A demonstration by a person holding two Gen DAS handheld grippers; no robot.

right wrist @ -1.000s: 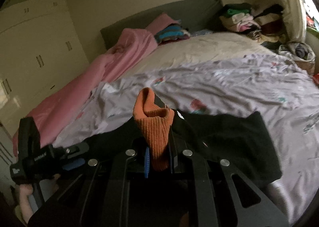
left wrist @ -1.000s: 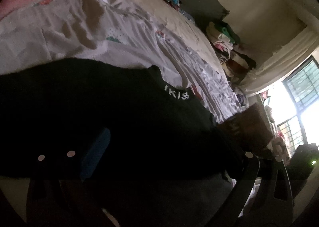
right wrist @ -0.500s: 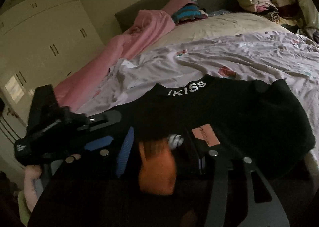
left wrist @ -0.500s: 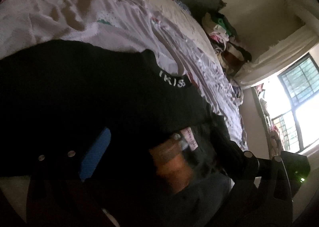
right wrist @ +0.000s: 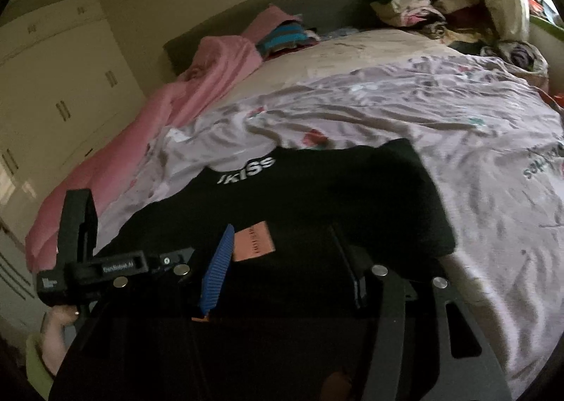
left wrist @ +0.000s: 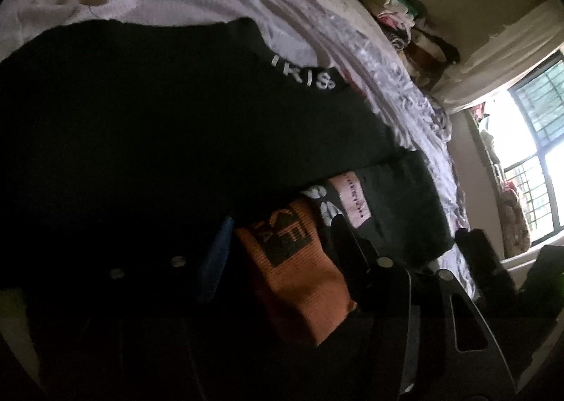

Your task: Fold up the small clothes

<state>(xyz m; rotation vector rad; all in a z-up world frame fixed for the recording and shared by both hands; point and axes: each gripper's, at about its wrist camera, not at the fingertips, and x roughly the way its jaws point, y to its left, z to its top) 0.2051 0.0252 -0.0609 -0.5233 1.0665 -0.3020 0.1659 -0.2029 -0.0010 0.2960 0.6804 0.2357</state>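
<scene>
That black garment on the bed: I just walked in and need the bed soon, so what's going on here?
A person with a handheld gripper in each hand is folding a black sweater with white collar lettering spread on the wrinkled lilac printed bedsheet. The right gripper is open above the sweater, holding nothing. The left gripper is also open, its fingers either side of an orange ribbed knit cuff lying on the sweater. Folding looks only partly done.
</scene>
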